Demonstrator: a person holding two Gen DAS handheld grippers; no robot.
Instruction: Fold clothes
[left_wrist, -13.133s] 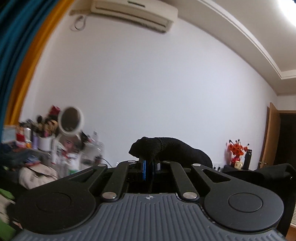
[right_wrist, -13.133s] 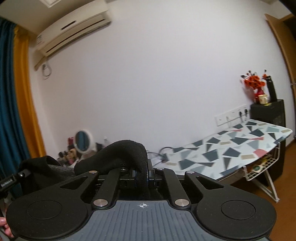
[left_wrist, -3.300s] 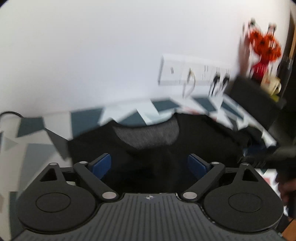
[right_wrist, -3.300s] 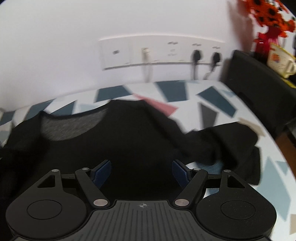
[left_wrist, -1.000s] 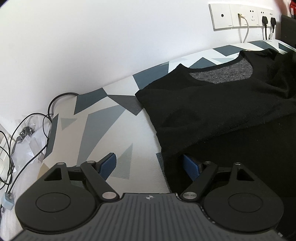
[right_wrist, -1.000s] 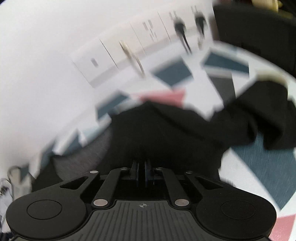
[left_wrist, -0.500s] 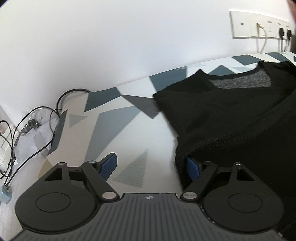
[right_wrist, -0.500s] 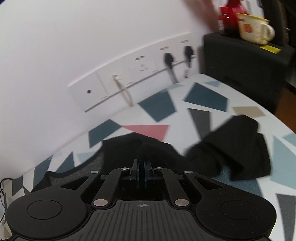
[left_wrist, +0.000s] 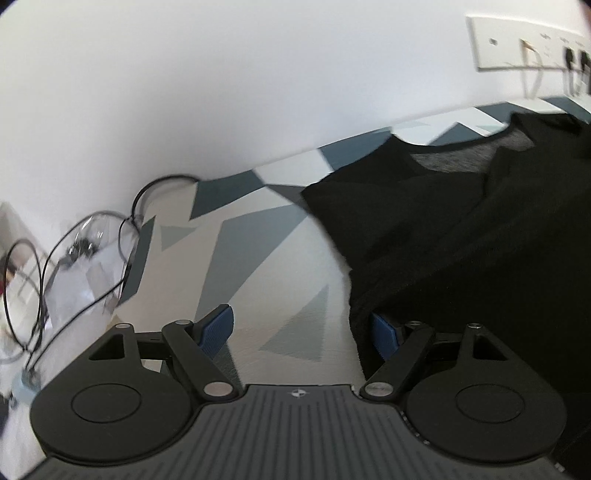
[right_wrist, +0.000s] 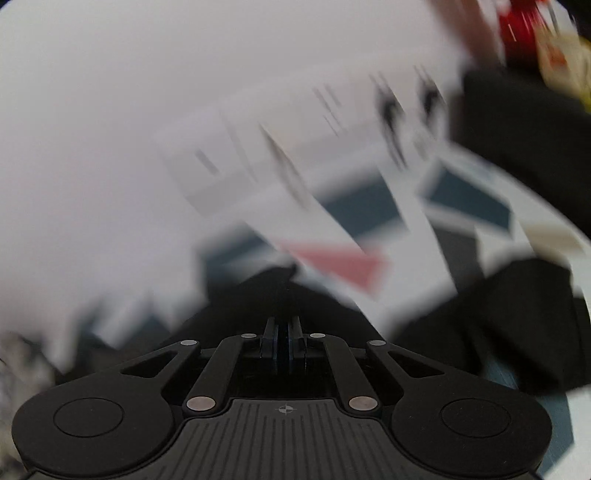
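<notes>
A black shirt (left_wrist: 461, 229) lies on the patterned ironing board (left_wrist: 258, 240), neckline toward the wall. My left gripper (left_wrist: 301, 326) is open at the shirt's left edge, over bare board; its right finger (left_wrist: 384, 330) touches the fabric edge. In the blurred right wrist view, my right gripper (right_wrist: 282, 336) is shut on a fold of the black shirt (right_wrist: 266, 295) and holds it. A loose sleeve (right_wrist: 517, 314) of the shirt lies to the right on the ironing board (right_wrist: 406, 236).
Black cables (left_wrist: 92, 254) coil off the board's left end. A white socket strip with plugs (left_wrist: 528, 44) is on the wall behind. A black cabinet (right_wrist: 517, 122) with a red vase and a mug stands at the right end.
My left gripper has drifted a little left along the shirt's edge, still open. My right gripper stays shut on the shirt and is moving fast, blurring the view.
</notes>
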